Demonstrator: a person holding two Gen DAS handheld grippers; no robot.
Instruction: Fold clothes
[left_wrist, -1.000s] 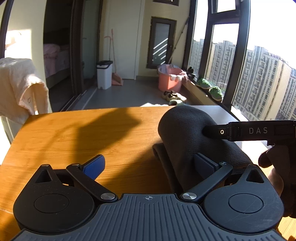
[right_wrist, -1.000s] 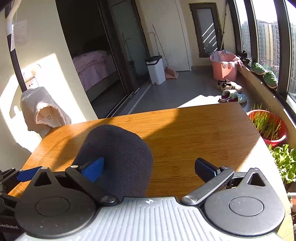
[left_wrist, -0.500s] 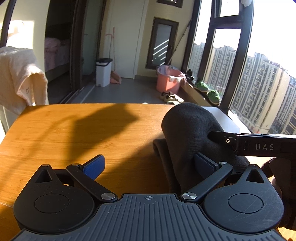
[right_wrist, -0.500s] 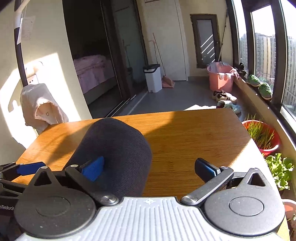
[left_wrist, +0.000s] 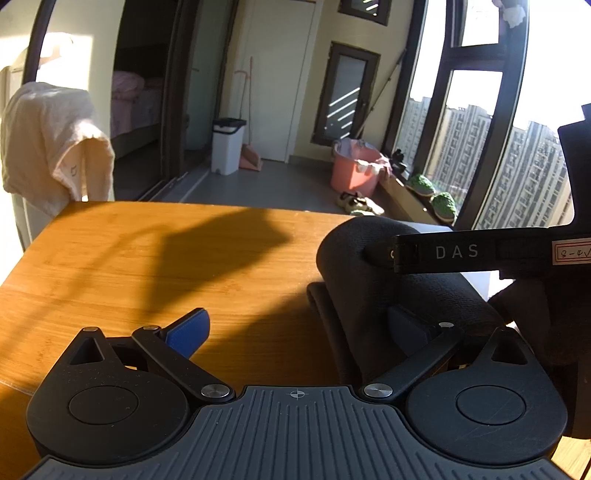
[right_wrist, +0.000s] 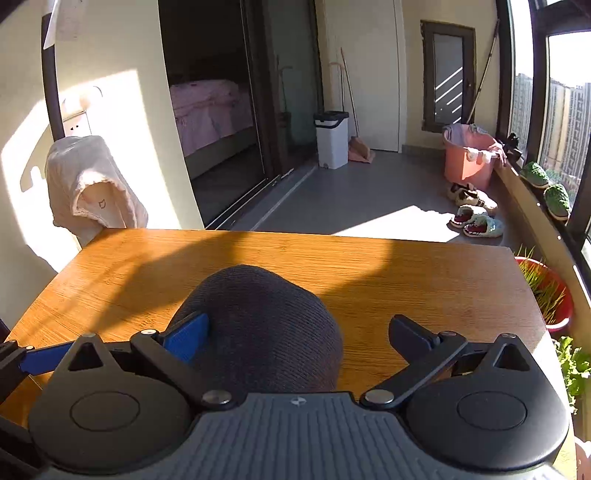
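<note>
the left gripper (left_wrist: 297, 332) has a ribbed dark grey housing behind the jaws, with a small crosshair mark at its centre. on either side sits a round black disc with a raised inner circle and a triangular cut-out ahead of it. black link arms run forward from silver screws to fingers with blue pads (left_wrist: 188, 334). the right gripper (right_wrist: 297, 338) is built the same. seen from the left wrist, its black side carries white "das" lettering and a white label with handwriting.
</note>
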